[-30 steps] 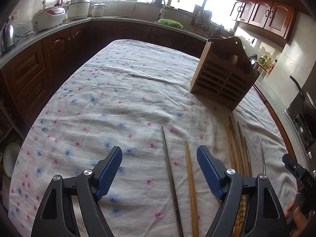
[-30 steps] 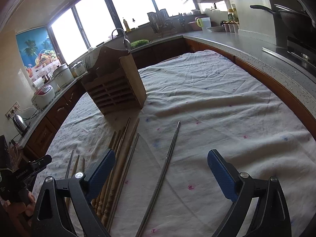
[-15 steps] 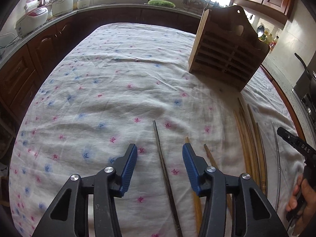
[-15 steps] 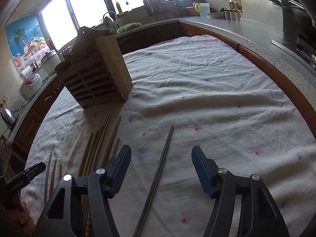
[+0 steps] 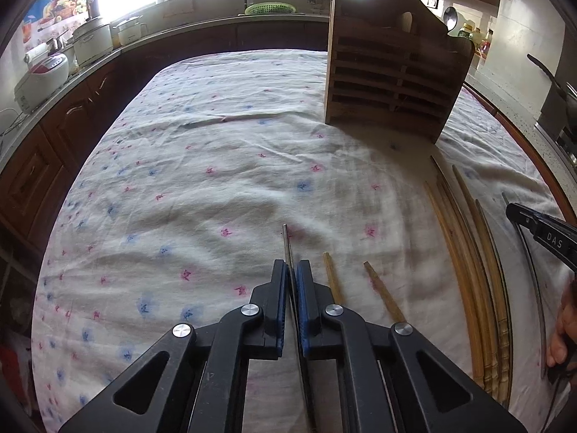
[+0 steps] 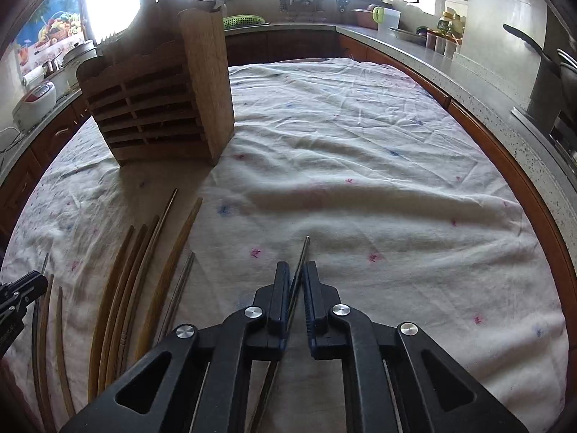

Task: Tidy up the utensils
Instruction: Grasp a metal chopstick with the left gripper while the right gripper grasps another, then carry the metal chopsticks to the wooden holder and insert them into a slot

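On the flowered tablecloth (image 5: 223, 166), both tools have changed since a second ago: the left gripper (image 5: 292, 270), then wide apart, is now clamped on a metal chopstick (image 5: 286, 240), and the right gripper (image 6: 296, 274) has likewise closed on another metal chopstick (image 6: 305, 247). Both have moved lower, nearer the cloth. The wooden chopsticks (image 5: 465, 252) lie between them, before the wooden utensil rack (image 6: 162, 101). Dark kitchen cabinets (image 5: 39, 151) surround the table.

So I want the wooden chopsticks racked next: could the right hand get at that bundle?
Probably not yet: the right gripper is shut on a metal chopstick. The wooden chopsticks lie uncovered beside it on the cloth.
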`<state>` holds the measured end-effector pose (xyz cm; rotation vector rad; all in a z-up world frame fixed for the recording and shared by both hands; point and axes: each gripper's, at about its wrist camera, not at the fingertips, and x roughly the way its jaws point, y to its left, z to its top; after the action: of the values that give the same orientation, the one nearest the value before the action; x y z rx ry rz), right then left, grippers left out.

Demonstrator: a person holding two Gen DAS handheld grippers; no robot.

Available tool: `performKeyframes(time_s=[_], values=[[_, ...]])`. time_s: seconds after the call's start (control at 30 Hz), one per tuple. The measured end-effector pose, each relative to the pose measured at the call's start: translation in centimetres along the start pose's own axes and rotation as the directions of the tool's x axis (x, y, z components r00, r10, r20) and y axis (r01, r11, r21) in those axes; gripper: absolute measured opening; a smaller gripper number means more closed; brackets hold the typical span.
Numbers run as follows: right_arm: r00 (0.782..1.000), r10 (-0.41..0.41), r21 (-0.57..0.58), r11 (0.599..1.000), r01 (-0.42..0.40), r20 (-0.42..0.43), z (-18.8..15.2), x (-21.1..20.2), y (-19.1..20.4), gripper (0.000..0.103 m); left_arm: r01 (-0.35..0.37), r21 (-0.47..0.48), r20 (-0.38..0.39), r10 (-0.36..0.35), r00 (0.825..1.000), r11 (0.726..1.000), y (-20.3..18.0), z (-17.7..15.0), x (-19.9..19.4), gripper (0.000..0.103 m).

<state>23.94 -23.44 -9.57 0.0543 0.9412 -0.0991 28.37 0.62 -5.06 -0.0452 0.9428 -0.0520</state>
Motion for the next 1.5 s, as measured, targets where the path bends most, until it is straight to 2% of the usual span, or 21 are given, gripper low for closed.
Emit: performKeyframes(time_s=[0.2,0.47,0.67,0.83,1.0,1.13,1.5], values=[[0.993,0.113,0.080,0.990,-0.114,0.016,-0.8,-1.5,-1.1,0.004,0.087,-0.057,0.010,-0.086,0.996,0.995,1.6,-0.4,-1.6,0.003],[0.975,0.201,0.081,0.975,-0.209,0.097,-0.7,-6.1,-0.4,0.004,0.179,-0.099,0.086,-0.171,0.981,0.979,3.2,-1.0,-5.9,0.003],[0.949,0.253,0.068,0.961,-0.269,0.189,0.1,-10.5,-0.2,0.004,0.248,-0.109,0.184,-0.226,0.957,0.962,4.5,-1.0,-10.8,0.003],[0.919,0.285,0.057,0.949,-0.312,0.272,1.2,-14.2,-0.3,0.004,0.295,-0.101,0.275,-0.258,0.926,0.950,5.2,-1.0,-14.9,0.003],[0.888,0.302,0.043,0.941,-0.337,0.346,2.4,-17.0,-0.3,0.004,0.313,-0.089,0.330,-0.268,0.905,0.946,5.5,-0.9,-17.4,0.003],[0.871,0.314,0.029,0.936,-0.351,0.377,3.3,-18.0,-0.3,0.004,0.317,-0.083,0.350,-0.271,0.897,0.945,5.6,-0.8,-18.1,0.003],[0.867,0.322,0.038,0.931,-0.362,0.381,4.4,-17.2,-0.9,0.004,0.316,-0.069,0.350,-0.274,0.896,0.946,4.6,1.3,-17.0,0.003]])
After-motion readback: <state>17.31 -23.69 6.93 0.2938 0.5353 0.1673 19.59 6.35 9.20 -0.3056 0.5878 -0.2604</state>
